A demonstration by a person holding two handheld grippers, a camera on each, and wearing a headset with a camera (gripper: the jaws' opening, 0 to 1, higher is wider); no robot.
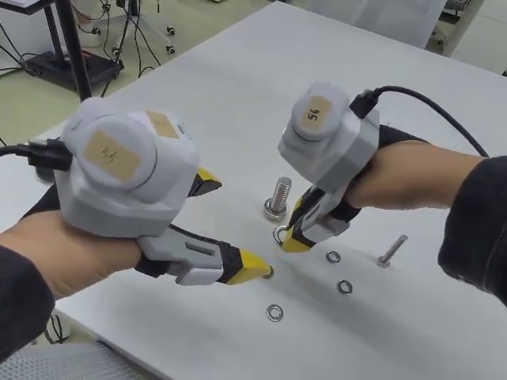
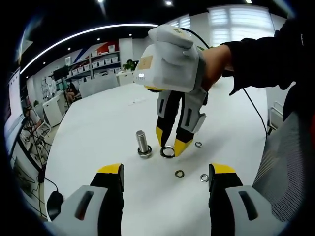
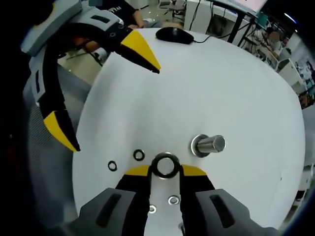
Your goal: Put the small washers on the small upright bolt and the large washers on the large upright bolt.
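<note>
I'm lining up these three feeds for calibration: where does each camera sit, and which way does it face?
Head view: on the headset, looking down at the table; both forearms, the left gripper and the right gripper show.
Left gripper view: on the left gripper, facing the right gripper across the table; its own open jaws at the bottom.
Right gripper view: on the right gripper, looking along jaws shut on a large washer; left gripper upper left.
Shared: the large bolt, in all three.
</note>
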